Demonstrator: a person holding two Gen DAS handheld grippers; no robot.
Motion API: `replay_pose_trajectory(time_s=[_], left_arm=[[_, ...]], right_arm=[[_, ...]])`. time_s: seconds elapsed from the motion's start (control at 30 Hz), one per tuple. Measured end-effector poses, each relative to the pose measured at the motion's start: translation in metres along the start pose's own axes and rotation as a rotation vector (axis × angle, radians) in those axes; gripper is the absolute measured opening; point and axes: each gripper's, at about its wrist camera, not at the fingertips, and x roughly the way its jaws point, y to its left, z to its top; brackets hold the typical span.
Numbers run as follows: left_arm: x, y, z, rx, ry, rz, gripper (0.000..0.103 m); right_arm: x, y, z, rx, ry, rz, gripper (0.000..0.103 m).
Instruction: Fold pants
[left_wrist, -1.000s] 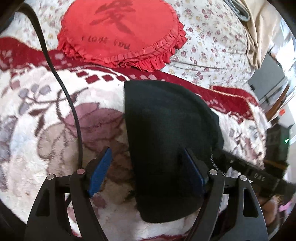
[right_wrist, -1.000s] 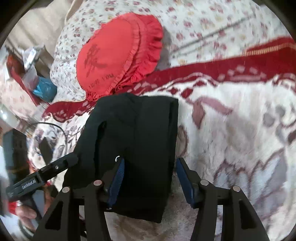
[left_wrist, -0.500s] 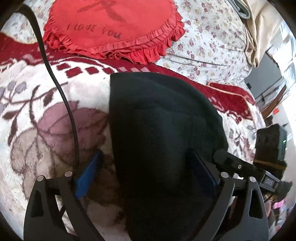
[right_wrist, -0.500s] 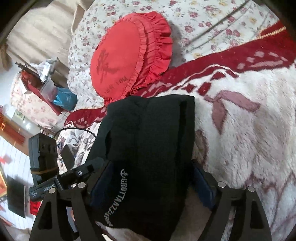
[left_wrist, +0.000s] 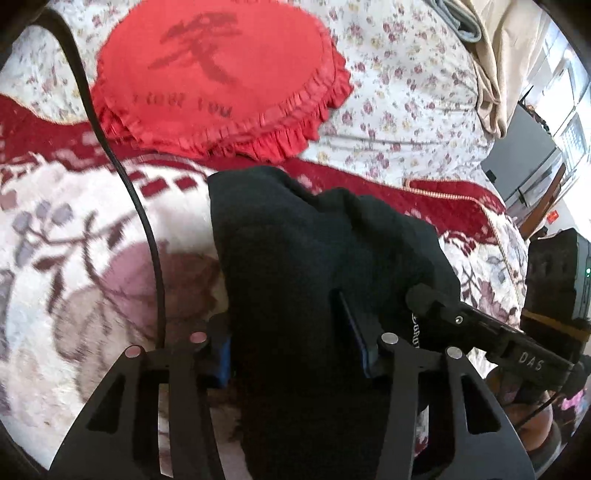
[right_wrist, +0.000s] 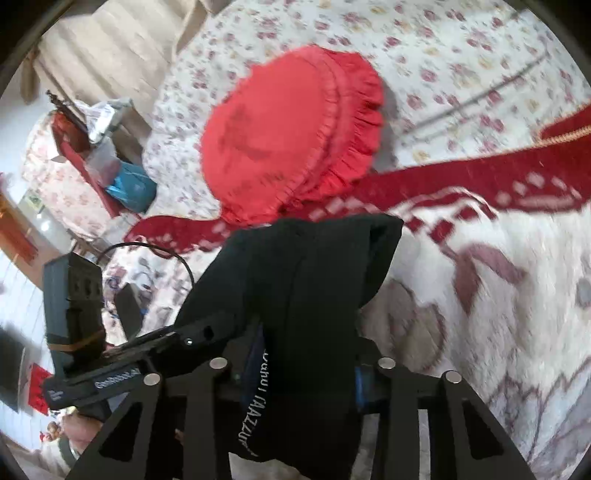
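Left gripper (left_wrist: 295, 350): clamped on the near edge of the black pants (left_wrist: 314, 266)
Right gripper (right_wrist: 303, 373): clamped on the same edge, beside the left one
Pants: folded bundle, raised at the near end, far end toward the red cushion (left_wrist: 218, 74)
Under them: flowered blanket (left_wrist: 74, 258) on the bed

A bed with a red pillow and soft covers

A round red pillow (left_wrist: 221, 77) with a frilly edge sits at 12 o'clock on a white sheet with little flowers (left_wrist: 399, 96). A fluffy white and red blanket (left_wrist: 74, 258) fills 9 o'clock, with a black cable (left_wrist: 147, 236) across it. A tan curtain (left_wrist: 491, 66) hangs at 1 o'clock.
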Motion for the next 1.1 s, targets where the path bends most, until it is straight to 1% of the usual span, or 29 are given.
replay_pose_trajectory(time_s=[0.13,0.27,0.43,0.53,0.57,0.6,0.63,0.67,0.7,0.73,0.8,0.9,0.97,1.03,1.1], left_arm=[[-0.017,0.009,0.016,-0.009,-0.047,0.010,0.048],[-0.023,0.019,0.031,-0.002,-0.063,0.045,0.048],[-0.016,0.040,0.044,-0.023,-0.052,0.070,0.048],[0.000,0.056,0.041,-0.062,-0.020,0.091,0.048],[0.008,0.064,0.039,-0.081,-0.003,0.105,0.048],[0.015,0.072,0.036,-0.104,0.013,0.114,0.057],[0.019,0.080,0.034,-0.133,0.011,0.104,0.064],[0.020,0.085,0.033,-0.153,0.007,0.098,0.072],[0.019,0.088,0.033,-0.161,0.010,0.098,0.073],[0.017,0.088,0.034,-0.158,0.014,0.098,0.073],[0.009,0.087,0.037,-0.144,0.005,0.117,0.073],[-0.011,0.079,0.042,-0.104,-0.037,0.161,0.073],[-0.018,0.074,0.043,-0.091,-0.052,0.167,0.073],[-0.022,0.067,0.043,-0.067,-0.058,0.181,0.073],[-0.016,0.059,0.042,-0.035,-0.055,0.207,0.073]], right_arm=[[0.010,0.019,0.014,-0.043,-0.006,0.007,0.036],[0.027,0.033,0.027,-0.062,-0.004,0.021,0.036],[0.048,0.037,0.043,-0.063,0.007,0.037,0.036],[0.069,0.027,0.047,-0.022,0.041,0.011,0.036],[0.078,0.021,0.046,-0.012,0.061,-0.013,0.036],[0.089,0.015,0.044,-0.011,0.106,-0.064,0.036],[0.099,0.010,0.041,-0.013,0.144,-0.104,0.039],[0.101,0.007,0.040,-0.003,0.142,-0.092,0.039],[0.098,0.005,0.039,0.007,0.134,-0.079,0.039],[0.094,0.006,0.040,0.003,0.132,-0.081,0.039],[0.083,0.010,0.043,-0.024,0.117,-0.113,0.040],[0.064,0.020,0.051,-0.047,0.074,-0.133,0.041],[0.055,0.030,0.059,-0.065,0.040,-0.129,0.041],[0.055,0.039,0.066,-0.087,0.031,-0.118,0.041],[0.064,0.047,0.071,-0.117,0.043,-0.116,0.041]])
